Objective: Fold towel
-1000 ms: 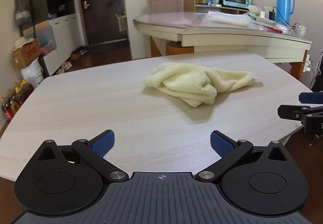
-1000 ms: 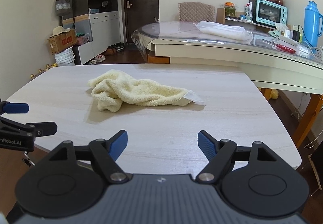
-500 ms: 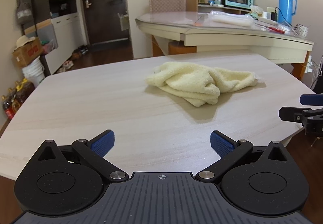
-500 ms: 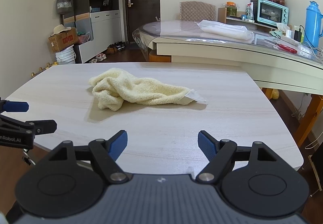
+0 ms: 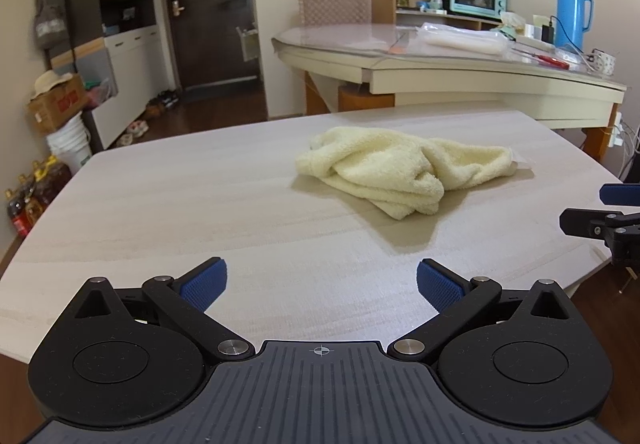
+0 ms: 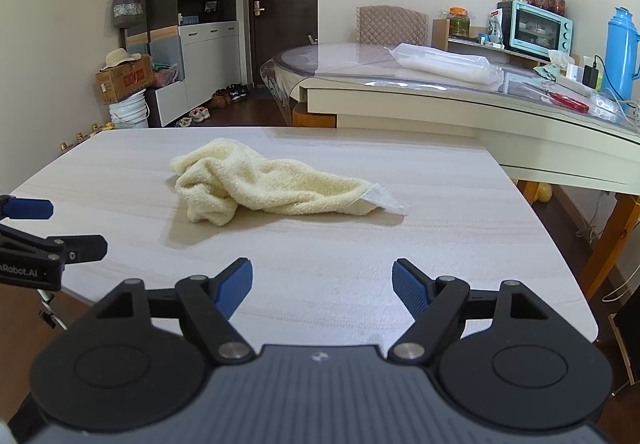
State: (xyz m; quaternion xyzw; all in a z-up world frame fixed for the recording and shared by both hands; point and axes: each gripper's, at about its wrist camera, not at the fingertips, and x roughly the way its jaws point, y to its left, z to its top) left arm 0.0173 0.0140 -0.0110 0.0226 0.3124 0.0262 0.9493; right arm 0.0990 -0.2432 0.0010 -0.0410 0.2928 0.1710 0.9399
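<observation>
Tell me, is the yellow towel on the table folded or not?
Not folded. The towel lies crumpled in a loose heap on the table, with irregular bunched layers and no flat, squared edges.

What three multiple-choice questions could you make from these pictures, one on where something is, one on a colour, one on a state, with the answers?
1. Where does the towel lie?
A. on the floor
B. on the near table
C. over a chair

2. What colour is the flask on the far table?
A. blue
B. red
C. black

3. How does the towel look?
A. folded square
B. crumpled in a heap
C. rolled into a tube

Answers:
1 B: it rests on the pale wood top, in both views.
2 A: its body and lid are bright blue.
3 B: it is bunched with loose folds, and both the left gripper and the right gripper have jaws spread, short of it, touching nothing.
</observation>
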